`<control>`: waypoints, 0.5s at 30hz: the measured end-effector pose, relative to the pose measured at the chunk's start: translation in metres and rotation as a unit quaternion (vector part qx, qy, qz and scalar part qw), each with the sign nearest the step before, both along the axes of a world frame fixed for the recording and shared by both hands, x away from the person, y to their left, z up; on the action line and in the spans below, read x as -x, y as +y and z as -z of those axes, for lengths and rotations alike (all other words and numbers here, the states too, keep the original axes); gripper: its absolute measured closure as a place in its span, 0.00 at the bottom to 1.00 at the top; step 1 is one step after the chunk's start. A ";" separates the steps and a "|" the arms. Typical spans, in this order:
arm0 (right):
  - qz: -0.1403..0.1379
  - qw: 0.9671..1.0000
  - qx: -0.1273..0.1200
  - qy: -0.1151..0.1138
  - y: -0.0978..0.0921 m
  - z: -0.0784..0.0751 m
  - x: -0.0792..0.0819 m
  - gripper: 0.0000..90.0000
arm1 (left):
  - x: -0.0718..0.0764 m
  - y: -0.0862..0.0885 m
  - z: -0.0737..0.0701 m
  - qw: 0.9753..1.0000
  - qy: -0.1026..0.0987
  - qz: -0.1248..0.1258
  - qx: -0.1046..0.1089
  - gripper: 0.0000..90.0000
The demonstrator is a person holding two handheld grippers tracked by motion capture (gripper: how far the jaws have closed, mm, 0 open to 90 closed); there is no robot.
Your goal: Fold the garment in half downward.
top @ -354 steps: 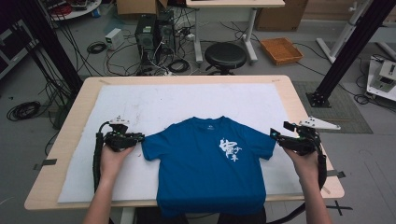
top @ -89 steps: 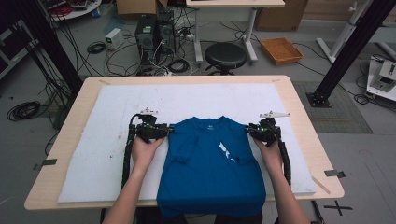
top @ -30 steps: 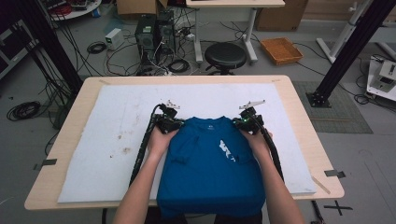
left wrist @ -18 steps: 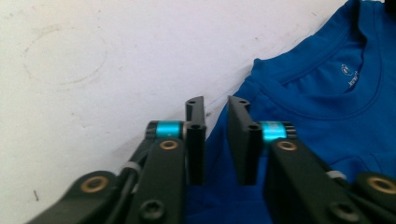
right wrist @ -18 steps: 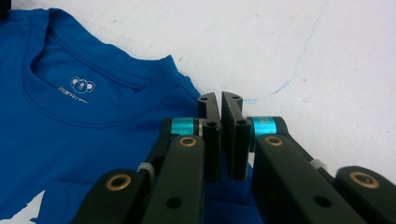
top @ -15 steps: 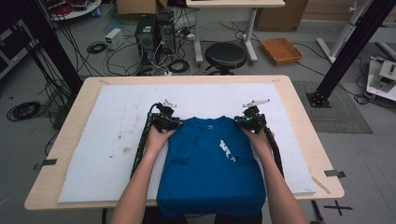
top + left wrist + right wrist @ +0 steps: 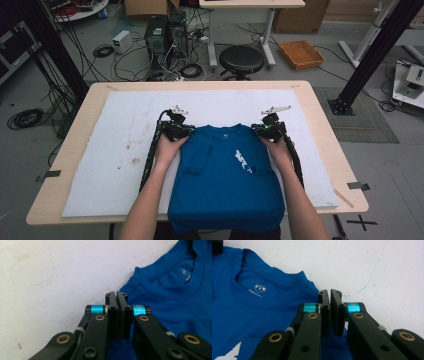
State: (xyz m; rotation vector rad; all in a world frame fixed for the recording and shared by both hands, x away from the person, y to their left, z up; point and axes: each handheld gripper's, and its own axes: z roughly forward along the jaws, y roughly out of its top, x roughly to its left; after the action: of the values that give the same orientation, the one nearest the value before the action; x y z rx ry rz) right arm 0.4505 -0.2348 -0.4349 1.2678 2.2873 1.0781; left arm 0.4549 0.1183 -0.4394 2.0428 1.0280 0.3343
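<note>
Holding my left tool (image 7: pixel 181 129) and right tool (image 7: pixel 264 128) at the shoulders of the blue shirt (image 7: pixel 225 175) on the desk (image 7: pixel 100 95), both pressed together. It looks soft, light and floppy; shoulder seams seem best to grip.

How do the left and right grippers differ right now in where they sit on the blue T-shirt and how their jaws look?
The left gripper sits at the blue T-shirt's left shoulder; the right gripper sits at its right shoulder. In its own view, the left gripper has jaws pressed together, while the right gripper shows a thin slit between its jaws. Both lie beside the collar on the white mat, with blue cloth under their jaws.
</note>
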 end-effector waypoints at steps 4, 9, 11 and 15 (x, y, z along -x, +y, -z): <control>0.000 1.000 -0.011 -0.003 -0.002 -0.002 0.001 0.97 | 0.000 0.002 -0.004 1.000 -0.011 0.004 0.000 0.98; 0.005 1.000 -0.025 -0.006 -0.004 -0.003 -0.003 0.97 | -0.007 0.002 -0.008 1.000 -0.014 0.003 0.000 0.98; 0.007 1.000 -0.027 -0.006 -0.004 -0.003 -0.008 0.97 | -0.011 0.003 -0.011 1.000 -0.020 0.002 0.001 0.98; 0.009 0.999 -0.035 -0.008 -0.002 -0.006 -0.016 0.97 | -0.016 0.006 -0.016 1.000 -0.024 -0.004 0.012 0.98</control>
State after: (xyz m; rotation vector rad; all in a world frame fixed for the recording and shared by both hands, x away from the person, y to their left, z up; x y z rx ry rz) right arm 0.4660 -0.2370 -0.4288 1.2981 2.2399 1.1668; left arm 0.4711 0.1245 -0.4234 1.9997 1.0063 0.3721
